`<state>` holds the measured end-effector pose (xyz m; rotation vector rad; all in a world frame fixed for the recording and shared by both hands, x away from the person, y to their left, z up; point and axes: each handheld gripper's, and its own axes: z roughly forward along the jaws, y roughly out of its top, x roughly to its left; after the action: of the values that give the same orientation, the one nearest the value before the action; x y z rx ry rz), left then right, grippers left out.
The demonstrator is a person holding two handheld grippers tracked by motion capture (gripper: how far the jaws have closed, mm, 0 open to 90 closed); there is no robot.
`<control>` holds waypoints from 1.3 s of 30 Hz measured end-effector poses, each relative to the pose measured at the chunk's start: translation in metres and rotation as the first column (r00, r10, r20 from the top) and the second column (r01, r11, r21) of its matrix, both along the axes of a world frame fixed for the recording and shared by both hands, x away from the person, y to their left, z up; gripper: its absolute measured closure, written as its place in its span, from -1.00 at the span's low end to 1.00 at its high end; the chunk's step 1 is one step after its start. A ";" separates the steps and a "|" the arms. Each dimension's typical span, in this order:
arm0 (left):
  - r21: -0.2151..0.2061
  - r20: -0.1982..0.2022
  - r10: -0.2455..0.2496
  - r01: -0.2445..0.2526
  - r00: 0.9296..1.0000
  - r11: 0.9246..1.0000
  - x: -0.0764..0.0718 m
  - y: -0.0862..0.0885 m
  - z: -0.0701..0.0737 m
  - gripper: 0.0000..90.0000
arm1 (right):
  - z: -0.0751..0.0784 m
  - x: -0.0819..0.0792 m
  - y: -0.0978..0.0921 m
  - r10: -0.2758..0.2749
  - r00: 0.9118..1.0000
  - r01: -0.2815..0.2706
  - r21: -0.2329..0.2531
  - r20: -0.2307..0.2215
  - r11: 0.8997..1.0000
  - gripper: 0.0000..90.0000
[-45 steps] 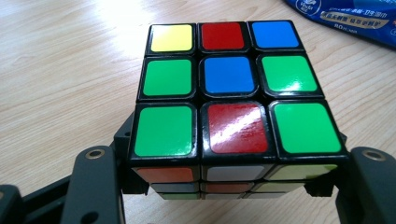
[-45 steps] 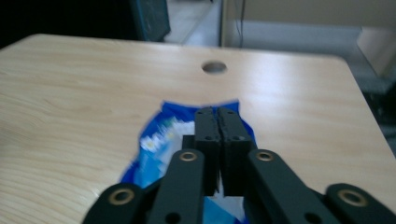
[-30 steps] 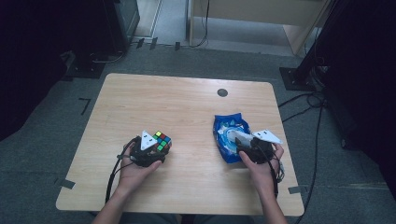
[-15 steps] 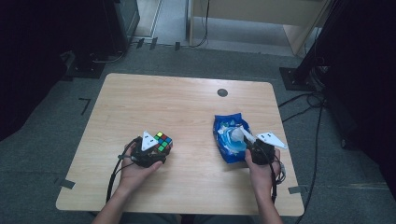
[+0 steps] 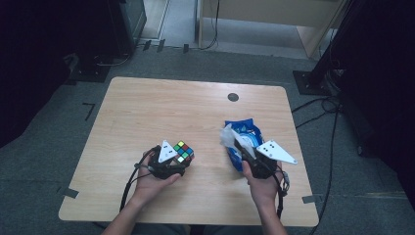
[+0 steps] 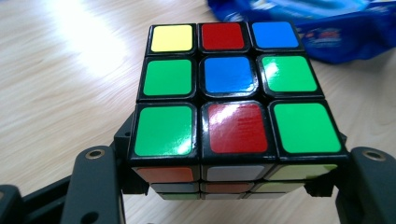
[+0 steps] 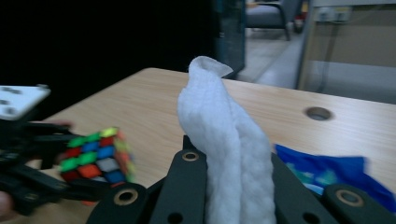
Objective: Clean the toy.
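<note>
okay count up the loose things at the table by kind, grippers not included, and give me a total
Multicoloured plastic puzzle cube: 1
White crumpled wipe: 1
Blue plastic wipe packet: 1
Total: 3

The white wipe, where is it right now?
The white wipe is pinched in the right tool, held up over the blue packet at the table's right side, across from the cube.

Dim room with dark edges; the tabletop (image 5: 161, 112) is lit from above. Glare streaks the cube (image 6: 233, 107) and the wood beside it. The wipe (image 7: 224, 154) looks soft, the background blurred.
</note>
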<state>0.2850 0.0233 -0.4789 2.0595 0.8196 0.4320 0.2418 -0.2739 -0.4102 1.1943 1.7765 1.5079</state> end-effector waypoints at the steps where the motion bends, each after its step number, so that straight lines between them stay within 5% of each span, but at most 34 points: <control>1: 0.000 0.000 0.000 0.000 1.000 1.000 0.000 0.000 0.000 -0.25 | 0.000 0.000 0.000 0.000 1.000 0.000 0.000 0.000 1.000 1.00; 6: -0.018 0.008 -0.054 0.055 0.998 0.998 -0.008 -0.013 0.005 -0.25 | -0.003 -0.004 0.045 0.167 0.986 -0.166 0.058 -0.020 0.984 1.00; 7: -0.018 0.008 -0.054 0.055 0.998 0.998 -0.008 -0.013 0.005 -0.25 | -0.003 -0.004 0.045 0.167 0.986 -0.166 0.058 -0.020 0.984 1.00; 11: -0.018 0.008 -0.084 0.084 0.996 0.996 -0.013 -0.020 0.005 -0.25 | -0.014 -0.002 0.074 0.262 0.962 -0.254 0.094 -0.082 0.963 0.99; 14: -0.022 0.010 -0.098 0.098 0.995 0.995 -0.015 -0.022 0.007 -0.25 | -0.021 0.000 0.085 0.291 0.950 -0.283 0.079 -0.113 0.956 0.93; 16: -0.023 0.010 -0.099 0.099 0.995 0.995 -0.016 -0.022 0.007 -0.25 | -0.030 0.006 0.088 0.328 0.926 -0.317 0.088 -0.185 0.944 0.53; 17: -0.023 0.010 -0.099 0.099 0.995 0.995 -0.016 -0.022 0.007 -0.25 | -0.030 0.006 0.088 0.328 0.926 -0.317 0.088 -0.185 0.944 0.53; 18: -0.023 0.008 -0.094 0.094 0.996 0.995 -0.015 -0.020 0.006 -0.25 | -0.030 0.007 0.086 0.339 0.923 -0.324 0.108 -0.181 0.940 0.20; 25: -0.030 0.011 -0.068 0.069 0.998 0.997 -0.011 -0.014 0.008 -0.25 | -0.019 0.003 0.072 0.325 0.937 -0.313 0.104 -0.126 0.944 0.00; 27: -0.032 0.015 -0.069 0.069 0.998 0.997 -0.011 -0.015 0.008 -0.25 | -0.018 0.002 0.066 0.299 0.948 -0.287 0.115 -0.109 0.951 0.24; 33: -0.021 0.030 -0.116 0.117 0.993 0.993 -0.018 -0.024 0.007 -0.25 | -0.021 0.006 0.072 0.275 0.951 -0.268 0.072 -0.139 0.961 0.33; 34: -0.023 0.035 -0.122 0.123 0.992 0.992 -0.019 -0.025 0.007 -0.25 | -0.026 0.006 0.077 0.266 0.953 -0.266 0.023 -0.147 0.964 0.50; 35: -0.019 0.036 -0.125 0.126 0.992 0.992 -0.020 -0.025 0.008 -0.25 | -0.026 0.006 0.077 0.266 0.953 -0.266 0.023 -0.147 0.964 0.50; 36: -0.023 0.037 -0.129 0.130 0.991 0.991 -0.020 -0.025 0.008 -0.25 | -0.028 0.002 0.080 0.252 0.960 -0.257 -0.021 -0.121 0.966 0.77; 39: -0.020 0.036 -0.128 0.129 0.991 0.991 -0.020 -0.025 0.009 -0.25 | -0.030 -0.003 0.085 0.260 0.962 -0.266 -0.068 -0.083 0.962 0.92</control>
<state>0.2652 -0.0020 -0.4700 2.0649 0.6637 0.3844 0.2391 -0.1890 -0.4399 1.0183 2.0922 1.5379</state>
